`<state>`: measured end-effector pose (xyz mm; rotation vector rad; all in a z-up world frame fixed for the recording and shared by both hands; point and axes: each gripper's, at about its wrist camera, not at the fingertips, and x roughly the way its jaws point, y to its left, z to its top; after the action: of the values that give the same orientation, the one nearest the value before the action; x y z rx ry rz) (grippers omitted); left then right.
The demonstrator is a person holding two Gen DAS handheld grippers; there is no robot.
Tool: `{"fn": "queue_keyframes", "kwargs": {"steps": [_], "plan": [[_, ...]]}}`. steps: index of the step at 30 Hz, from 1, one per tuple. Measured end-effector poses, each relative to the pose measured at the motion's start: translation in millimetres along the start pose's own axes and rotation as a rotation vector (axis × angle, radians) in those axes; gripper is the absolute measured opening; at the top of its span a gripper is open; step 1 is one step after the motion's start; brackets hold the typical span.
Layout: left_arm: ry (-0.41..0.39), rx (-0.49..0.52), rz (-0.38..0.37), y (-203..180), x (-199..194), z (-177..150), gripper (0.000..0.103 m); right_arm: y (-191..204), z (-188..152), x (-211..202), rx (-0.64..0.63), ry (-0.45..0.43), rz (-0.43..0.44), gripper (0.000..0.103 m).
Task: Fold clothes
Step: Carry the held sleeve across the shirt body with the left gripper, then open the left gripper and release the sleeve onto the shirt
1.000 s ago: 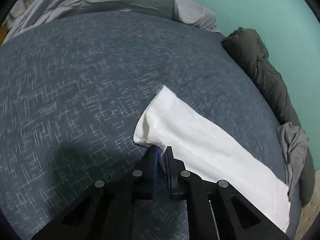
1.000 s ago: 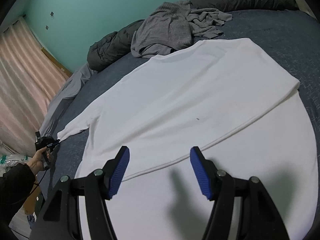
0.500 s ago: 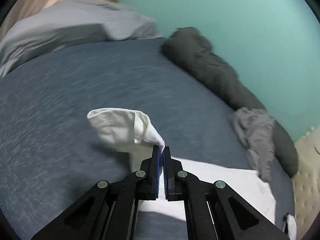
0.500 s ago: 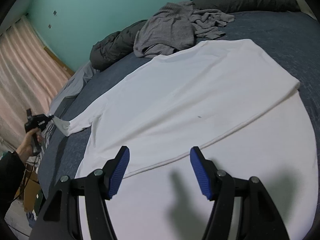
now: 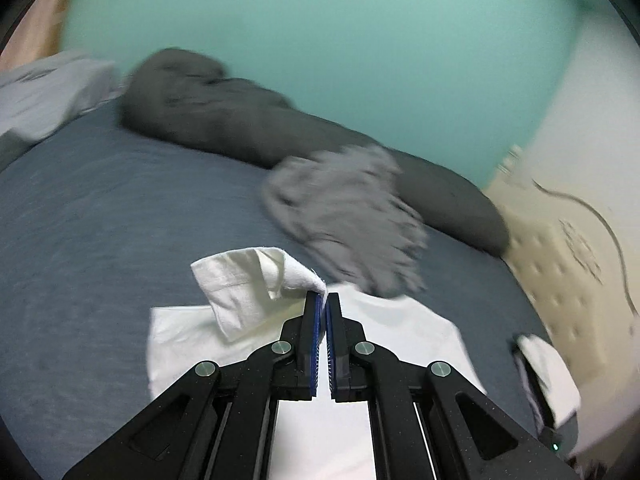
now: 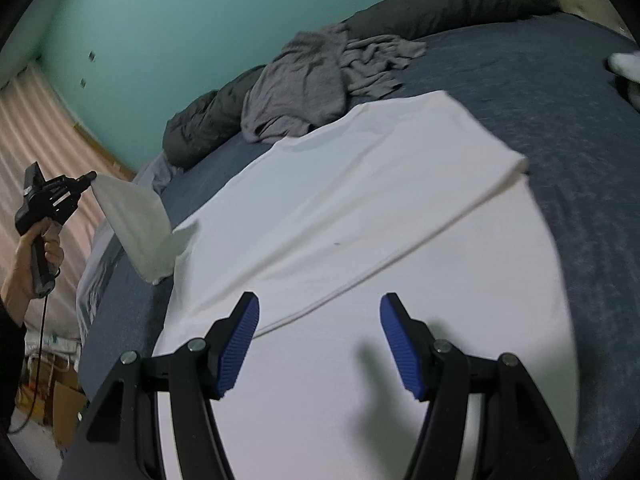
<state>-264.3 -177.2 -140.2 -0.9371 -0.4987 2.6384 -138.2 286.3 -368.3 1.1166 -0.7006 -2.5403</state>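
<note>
A white long-sleeved shirt (image 6: pixel 360 208) lies spread on the dark blue bed (image 6: pixel 560 92), with its right side folded over. My left gripper (image 5: pixel 323 299) is shut on the cuff of the white sleeve (image 5: pixel 248 284) and holds it in the air above the shirt's body (image 5: pixel 188 336). In the right wrist view the left gripper (image 6: pixel 86 178) shows at far left in a hand (image 6: pixel 36 256), with the lifted sleeve (image 6: pixel 136 220) hanging from it. My right gripper (image 6: pixel 318 344) hovers open over the shirt's lower part, holding nothing.
A crumpled grey garment (image 6: pixel 316 76) and a rolled dark duvet (image 6: pixel 440 4) lie along the teal wall (image 5: pixel 320 40). A light grey pillow (image 5: pixel 48 92) sits at the bed's head. Something white (image 6: pixel 624 64) lies at the far right. Boxes (image 6: pixel 60 408) stand on the floor beside the bed.
My left gripper has lifted the sleeve cuff off the bed and swung it up and over toward the shirt's body. The right gripper has stayed open in nearly the same place.
</note>
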Motion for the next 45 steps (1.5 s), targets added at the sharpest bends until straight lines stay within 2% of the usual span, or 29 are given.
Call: {"fn": "queue_keyframes", "kwargs": {"steps": [6,11,16,18,24,26,27,28,31,37,45], "plan": [[0.082,0.152,-0.157,-114,34,-33,0.003,-9,-2,-35,0.033,-0.052,-0.012,0.064],[0.192,0.317,-0.246,-192,53,-106,0.003,-19,-14,-57,0.050,-0.057,-0.030,0.064],[0.339,0.442,-0.251,-228,84,-197,0.003,-29,-22,-66,0.087,-0.042,-0.026,0.064],[0.392,0.475,-0.212,-228,96,-234,0.003,-29,-25,-64,0.095,-0.031,-0.022,0.064],[0.461,0.471,-0.165,-207,107,-285,0.006,-22,-28,-48,0.086,0.006,-0.001,0.064],[0.465,0.439,-0.170,-197,106,-290,0.026,-19,-29,-41,0.080,0.021,0.005,0.064],[0.462,0.420,-0.174,-192,104,-292,0.043,-17,-30,-37,0.077,0.030,0.008,0.064],[0.454,0.405,-0.179,-187,100,-293,0.051,-15,-30,-32,0.070,0.039,0.007,0.064],[0.430,0.357,-0.171,-167,88,-296,0.052,-5,-31,-16,0.037,0.073,-0.005,0.064],[0.363,0.255,-0.100,-119,67,-290,0.052,14,-34,17,-0.027,0.142,-0.029,0.064],[0.303,0.221,-0.029,-79,53,-287,0.052,26,-34,54,-0.084,0.201,-0.058,0.064]]}}
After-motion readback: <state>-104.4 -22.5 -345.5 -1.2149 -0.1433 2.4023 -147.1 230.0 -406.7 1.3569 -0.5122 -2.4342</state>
